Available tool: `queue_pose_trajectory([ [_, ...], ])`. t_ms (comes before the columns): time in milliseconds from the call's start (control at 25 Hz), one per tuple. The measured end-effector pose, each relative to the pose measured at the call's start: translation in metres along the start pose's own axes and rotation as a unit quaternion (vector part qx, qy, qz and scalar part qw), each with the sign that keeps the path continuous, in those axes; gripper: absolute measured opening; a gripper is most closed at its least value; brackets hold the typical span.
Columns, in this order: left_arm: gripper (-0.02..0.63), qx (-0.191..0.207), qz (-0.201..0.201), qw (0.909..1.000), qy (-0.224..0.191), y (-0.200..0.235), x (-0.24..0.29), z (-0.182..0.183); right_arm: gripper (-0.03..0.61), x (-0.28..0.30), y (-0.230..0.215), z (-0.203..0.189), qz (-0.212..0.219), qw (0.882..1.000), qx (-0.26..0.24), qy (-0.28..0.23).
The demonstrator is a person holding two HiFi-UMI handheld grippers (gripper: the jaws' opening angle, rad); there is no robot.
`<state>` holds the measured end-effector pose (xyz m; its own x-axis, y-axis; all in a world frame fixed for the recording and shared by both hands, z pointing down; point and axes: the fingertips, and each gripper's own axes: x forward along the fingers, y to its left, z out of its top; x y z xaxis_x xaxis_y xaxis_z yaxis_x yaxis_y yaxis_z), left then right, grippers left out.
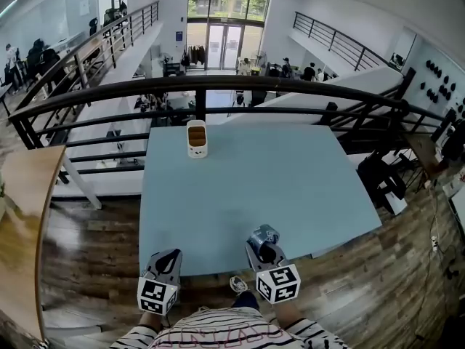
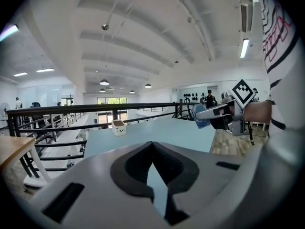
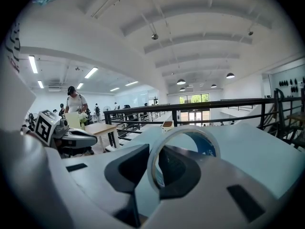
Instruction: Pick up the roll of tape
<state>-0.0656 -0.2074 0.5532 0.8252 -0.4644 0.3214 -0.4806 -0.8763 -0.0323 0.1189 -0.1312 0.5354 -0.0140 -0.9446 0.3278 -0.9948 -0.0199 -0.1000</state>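
**Tape roll clamped in the right gripper at the table's near edge**

The right gripper [image 1: 263, 247] reaches forward from the person's striped sleeve [image 1: 305, 331], tilted slightly downward, with its marker cube nearest the body. Its jaws are closed on the roll of tape [image 1: 264, 235], which stands on edge between them. In the right gripper view the roll [image 3: 206, 147] is a thin ring with a pale, smooth outer band and a blue inner face. The dark pads press on its lower part, one on either side of the band.

In the left gripper view the roll [image 2: 199, 116] sits at the tip of the right gripper [image 2: 206, 114], level with the table's near right corner.

The left gripper [image 1: 167, 257] is held parallel to the right one, pointing forward and a little down, just short of the table's near edge. Its jaws meet at the tips with nothing between them.

The table [image 1: 290, 173] has a flat, matte, pale blue top. A small white rounded container [image 1: 196, 138] with brown contents stands near the far edge, well apart from both grippers. A dark metal railing [image 1: 218, 86] runs behind it.
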Motion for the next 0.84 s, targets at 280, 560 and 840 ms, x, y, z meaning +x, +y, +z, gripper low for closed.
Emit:
queue_pose_trajectory([
  [280, 0.025, -0.001, -0.008, 1.0000, -0.004, -0.0039, -0.0033, -0.0011, 0.075, -0.0101, 0.0030, -0.0064, -0.010, 1.000, 0.000, 0.002],
  [560, 0.025, -0.002, -0.006, 0.9999, -0.008, -0.0019, -0.0059, 0.0006, 0.075, -0.0086, 0.0062, -0.0040, -0.009, 1.000, -0.009, 0.003],
  [840, 0.025, -0.003, -0.003, 0.9999, -0.011, -0.0040, -0.0035, 0.0037, 0.074, -0.0082, 0.0039, 0.0004, -0.002, 1.000, -0.016, 0.002],
])
